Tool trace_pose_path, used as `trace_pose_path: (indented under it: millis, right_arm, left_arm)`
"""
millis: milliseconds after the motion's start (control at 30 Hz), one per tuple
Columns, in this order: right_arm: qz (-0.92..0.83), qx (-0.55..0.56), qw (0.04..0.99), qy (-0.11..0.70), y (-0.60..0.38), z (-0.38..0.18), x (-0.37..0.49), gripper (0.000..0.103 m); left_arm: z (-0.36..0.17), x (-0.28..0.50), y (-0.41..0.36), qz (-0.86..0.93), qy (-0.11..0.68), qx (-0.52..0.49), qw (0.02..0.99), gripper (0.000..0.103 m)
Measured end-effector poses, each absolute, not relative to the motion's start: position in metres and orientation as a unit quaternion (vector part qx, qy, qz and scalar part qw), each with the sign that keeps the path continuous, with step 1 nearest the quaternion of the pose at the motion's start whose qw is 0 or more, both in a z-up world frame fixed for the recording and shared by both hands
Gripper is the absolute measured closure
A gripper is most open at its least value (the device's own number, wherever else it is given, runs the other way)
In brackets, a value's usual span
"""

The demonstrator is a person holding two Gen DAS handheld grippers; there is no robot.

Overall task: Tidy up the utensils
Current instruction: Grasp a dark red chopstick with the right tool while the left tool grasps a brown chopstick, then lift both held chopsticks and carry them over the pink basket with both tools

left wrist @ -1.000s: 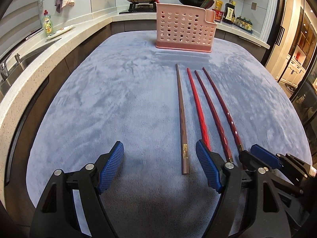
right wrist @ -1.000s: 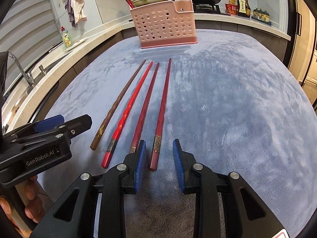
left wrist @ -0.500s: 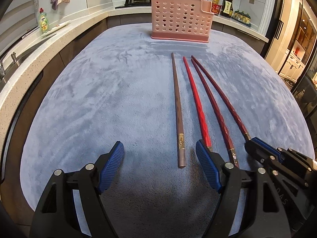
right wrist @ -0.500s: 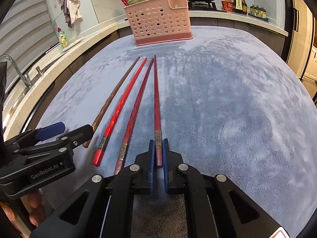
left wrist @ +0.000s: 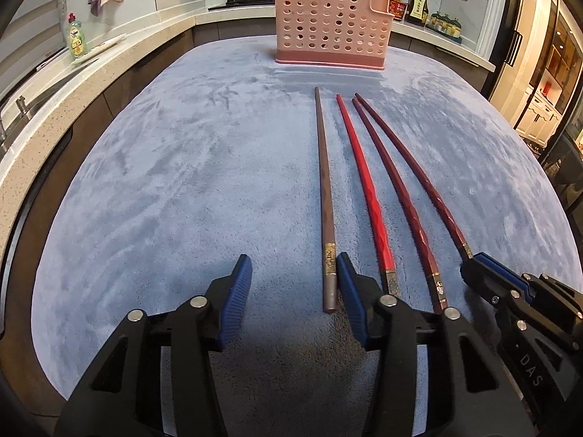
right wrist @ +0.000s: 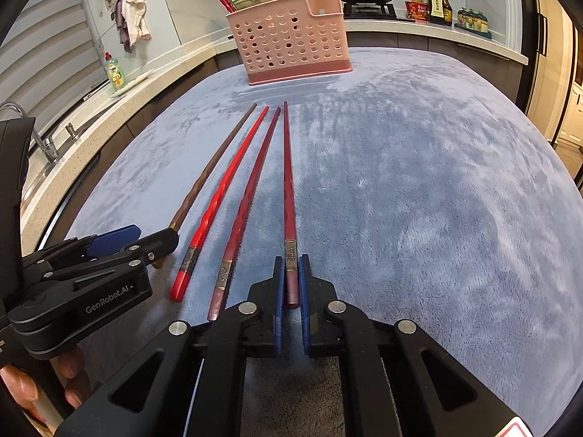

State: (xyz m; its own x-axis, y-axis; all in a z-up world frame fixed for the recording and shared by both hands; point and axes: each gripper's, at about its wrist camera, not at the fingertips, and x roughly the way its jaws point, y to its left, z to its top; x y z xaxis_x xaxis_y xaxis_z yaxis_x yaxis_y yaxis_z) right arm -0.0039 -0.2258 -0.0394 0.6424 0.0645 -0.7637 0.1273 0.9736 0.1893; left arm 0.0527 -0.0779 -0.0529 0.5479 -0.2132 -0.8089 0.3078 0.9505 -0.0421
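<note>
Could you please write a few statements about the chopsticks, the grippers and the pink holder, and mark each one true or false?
1. Four chopsticks lie on the blue cloth. True.
2. The right gripper is shut on the rightmost chopstick. True.
3. The left gripper already clamps the bright red chopstick. False: its jaws are closing around the brown chopstick, not yet gripping it.
4. The pink holder is empty. False: chopsticks stand in it.
5. The holder lies tipped over. False: it stands upright.
</note>
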Motion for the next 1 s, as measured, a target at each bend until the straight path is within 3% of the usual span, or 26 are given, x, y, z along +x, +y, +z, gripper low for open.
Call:
trace_pose_path:
  millis: [300,367,1000]
  right_arm:
    - [-0.017,0.114,0.899,0.423,-0.226,-0.039,-0.005,0.096]
    - [-0.018,0.116,0.899,0.423,-0.226,-0.039,-0.006,0.096]
    - [-0.025,0.143,0.918,0.370,-0.252,0.011,-0.023,0.096]
  left_arm:
    - [-0.051,0.053,-0.079,-0.161,0.457,0.048,0.873,0.092]
    - [-0.050,0.053,-0.079,-0.163,0.459,0.046,0.872,0.094]
    - [-0.005,0.048,-0.068,-0.188,0.438,0.007,0.879,0.096]
